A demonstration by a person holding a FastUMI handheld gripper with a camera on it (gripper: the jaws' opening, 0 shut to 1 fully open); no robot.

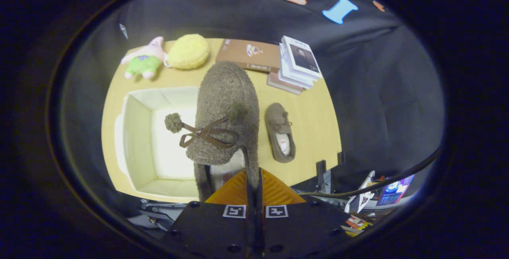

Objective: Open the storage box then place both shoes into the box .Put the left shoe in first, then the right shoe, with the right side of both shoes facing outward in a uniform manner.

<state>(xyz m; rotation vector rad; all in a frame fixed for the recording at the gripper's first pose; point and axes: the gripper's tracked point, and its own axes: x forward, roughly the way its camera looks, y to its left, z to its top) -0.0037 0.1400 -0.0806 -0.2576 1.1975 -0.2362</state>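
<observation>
The gripper (254,187) has its fingers pinched nearly together on the heel edge of a fuzzy brown shoe (224,111), which hangs over the open box (137,131) and hides much of its right wall. The other shoe (280,133) lies on the table (314,119) just right of it, its label too small to read.

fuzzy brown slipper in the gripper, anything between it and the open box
Nothing visible. The gripper is shut on the fuzzy brown slipper, held above the open cream storage box, whose inside looks empty.
</observation>
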